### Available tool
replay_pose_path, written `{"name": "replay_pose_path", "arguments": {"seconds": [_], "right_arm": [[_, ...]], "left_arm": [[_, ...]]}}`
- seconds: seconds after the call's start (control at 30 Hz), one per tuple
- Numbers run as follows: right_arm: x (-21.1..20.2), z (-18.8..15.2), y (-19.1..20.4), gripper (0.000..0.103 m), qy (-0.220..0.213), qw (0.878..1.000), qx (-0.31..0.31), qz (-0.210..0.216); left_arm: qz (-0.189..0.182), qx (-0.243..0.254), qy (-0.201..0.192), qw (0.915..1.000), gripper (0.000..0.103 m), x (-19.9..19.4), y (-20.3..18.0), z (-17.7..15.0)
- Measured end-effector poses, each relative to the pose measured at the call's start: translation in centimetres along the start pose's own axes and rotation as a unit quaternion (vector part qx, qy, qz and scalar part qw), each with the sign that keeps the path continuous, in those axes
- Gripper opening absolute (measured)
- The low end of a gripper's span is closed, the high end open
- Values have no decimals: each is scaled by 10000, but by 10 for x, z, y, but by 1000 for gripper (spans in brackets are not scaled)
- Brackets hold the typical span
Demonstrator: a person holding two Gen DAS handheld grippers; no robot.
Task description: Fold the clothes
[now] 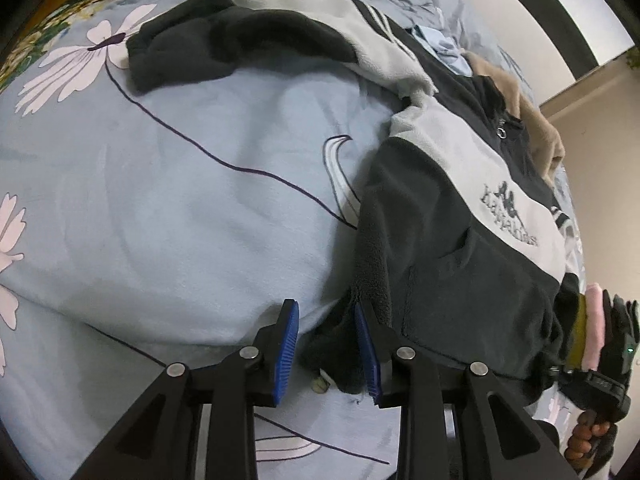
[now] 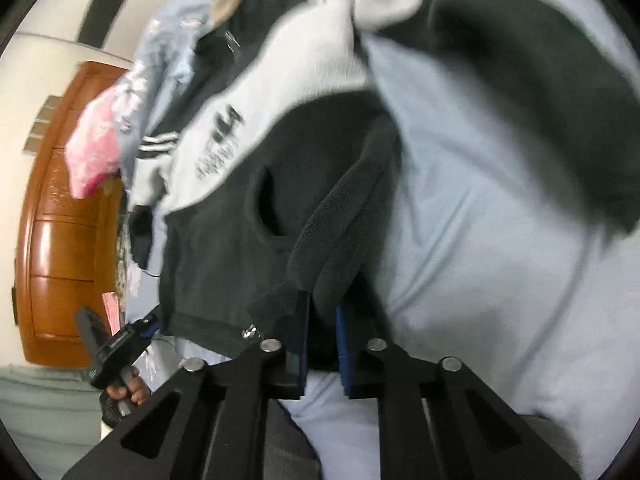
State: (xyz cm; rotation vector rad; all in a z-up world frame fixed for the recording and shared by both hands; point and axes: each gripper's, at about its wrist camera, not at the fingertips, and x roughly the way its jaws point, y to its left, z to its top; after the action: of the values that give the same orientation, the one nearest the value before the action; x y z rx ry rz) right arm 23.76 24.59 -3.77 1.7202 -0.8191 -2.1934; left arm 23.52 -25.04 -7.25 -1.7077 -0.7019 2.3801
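While the floral bedspread fills most of the left wrist view, your fleece jacket lies along its right side, one sleeve stretched toward the upper left. The jacket is dark charcoal with pale grey panels, an embroidered chest logo and a short zip at the collar; the pile looks thick and should hold creases poorly. Your left gripper stands about half open, the hem corner resting against its right pad, nothing clamped. Your right gripper, at lower centre of its blurred view, is nearly closed on a bunched fold of the hem. Close the left on the corner before lifting, and keep both grips level.
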Motion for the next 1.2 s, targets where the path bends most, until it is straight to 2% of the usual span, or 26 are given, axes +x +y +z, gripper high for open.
{"name": "replay_pose_path", "arguments": {"seconds": [0.1, 0.13, 0.3, 0.4, 0.5, 0.63, 0.8, 0.83, 0.87, 0.93, 1.03, 1.2], "right_arm": [[-43, -2, -17, 4, -429, 9991, -28, -45], [-45, -2, -24, 4, -428, 9989, 33, -171], [-33, -3, -50, 3, -255, 9974, 217, -630], [-24, -1, -60, 3, -205, 9967, 482, -621], [-17, -1, -55, 3, -100, 9968, 332, -725], [-16, 1, -58, 4, -112, 9977, 436, -506], [-24, 2, -51, 8, -212, 9980, 257, -537], [-26, 3, -51, 17, -263, 9978, 258, -546], [-29, 5, -52, 32, -307, 9978, 271, -527], [-31, 8, -55, 47, -342, 9979, 311, -446], [-19, 11, -56, 51, -130, 9985, 291, -439], [12, 14, -72, 51, 229, 9965, 606, -524]], "left_arm": [[-45, 72, 12, 10000, 32, -1, -3, -2], [-71, 71, 34, 9999, 32, 1, -4, -2], [-89, -15, 121, 9999, 32, 8, -3, -1], [-172, -128, 155, 9997, 33, 10, 2, 0], [-312, -166, 245, 9991, 32, 15, 3, 1], [-529, -294, 258, 9978, 33, 17, 5, 0], [-849, -615, 116, 9944, 47, 9, 17, -1], [-879, -643, 79, 9940, 49, 7, 18, -1], [-913, -670, 28, 9936, 52, 5, 18, -1], [-1016, -662, -71, 9926, 59, 2, 16, 0], [-1099, -506, -58, 9926, 64, 5, 6, 2], [-772, -39, 294, 9966, 65, 26, -15, 3]]}}
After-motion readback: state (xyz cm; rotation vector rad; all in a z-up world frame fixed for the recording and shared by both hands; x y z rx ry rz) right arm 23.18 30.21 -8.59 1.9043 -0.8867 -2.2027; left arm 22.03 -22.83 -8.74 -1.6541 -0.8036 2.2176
